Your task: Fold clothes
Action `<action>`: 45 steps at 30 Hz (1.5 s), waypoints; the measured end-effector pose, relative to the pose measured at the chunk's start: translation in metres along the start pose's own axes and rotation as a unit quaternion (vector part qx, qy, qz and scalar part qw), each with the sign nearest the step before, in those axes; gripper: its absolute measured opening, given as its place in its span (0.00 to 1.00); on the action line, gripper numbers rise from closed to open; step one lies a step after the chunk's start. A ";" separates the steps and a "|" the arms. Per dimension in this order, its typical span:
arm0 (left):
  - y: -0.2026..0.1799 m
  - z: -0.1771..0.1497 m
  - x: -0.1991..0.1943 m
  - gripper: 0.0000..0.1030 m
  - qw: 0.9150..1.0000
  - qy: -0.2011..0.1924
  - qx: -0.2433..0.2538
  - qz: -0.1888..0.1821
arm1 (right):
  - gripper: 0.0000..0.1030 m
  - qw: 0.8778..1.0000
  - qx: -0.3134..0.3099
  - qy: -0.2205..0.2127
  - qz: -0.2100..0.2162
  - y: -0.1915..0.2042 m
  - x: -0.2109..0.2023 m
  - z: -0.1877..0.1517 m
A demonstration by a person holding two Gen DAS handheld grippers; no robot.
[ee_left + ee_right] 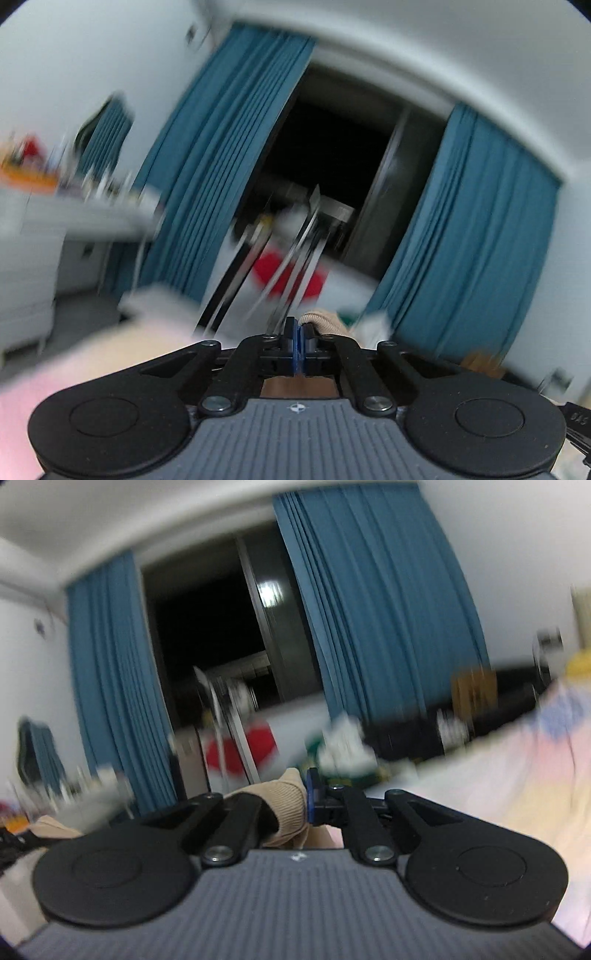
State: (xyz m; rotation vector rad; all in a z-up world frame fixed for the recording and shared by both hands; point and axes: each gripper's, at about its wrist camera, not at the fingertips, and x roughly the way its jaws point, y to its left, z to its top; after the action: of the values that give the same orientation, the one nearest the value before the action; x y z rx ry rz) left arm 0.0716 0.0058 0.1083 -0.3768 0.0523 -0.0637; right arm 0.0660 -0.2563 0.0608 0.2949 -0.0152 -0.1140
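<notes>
Blue curtains [207, 166] blur behind—both tools, left [297, 332] and right [309, 797], pinch beige ribbed knit [284, 805].

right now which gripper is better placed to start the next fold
Right, tentatively. The right gripper has a thick fold of the beige sweater draped over it; the left gripper pinches only an edge. Both views are blurred.

Each wrist camera sits low behind its fingers and faces forward and upward, far from the wall. Both views share the blue curtains [221, 162] [373, 602] and the dark window [332, 155] [207, 627] near 12 o'clock.
</notes>
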 end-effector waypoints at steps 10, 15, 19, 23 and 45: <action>-0.091 0.213 -0.136 0.01 0.981 -0.173 0.053 -0.073 | 0.07 0.983 -0.028 -0.168 0.069 0.055 -0.122 0.222; -0.126 0.288 -0.198 0.01 0.967 -0.225 0.076 -0.090 | 0.07 0.972 -0.043 -0.210 0.099 0.070 -0.189 0.296; -0.136 0.313 -0.213 0.01 0.967 -0.222 0.083 -0.091 | 0.07 0.972 -0.059 -0.201 0.106 0.077 -0.205 0.317; -0.136 0.305 -0.191 0.01 0.972 -0.200 0.088 -0.083 | 0.07 0.977 -0.067 -0.168 0.109 0.075 -0.190 0.309; -0.011 -0.050 0.329 0.02 0.991 0.088 0.102 0.018 | 0.07 0.993 -0.048 0.104 0.000 -0.003 0.273 -0.047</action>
State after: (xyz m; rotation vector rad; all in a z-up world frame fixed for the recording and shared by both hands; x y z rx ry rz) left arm 0.3960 -0.0460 0.0535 -0.1647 0.2253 -0.0653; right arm 0.3384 -0.2771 0.0140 0.2088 0.1964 -0.0823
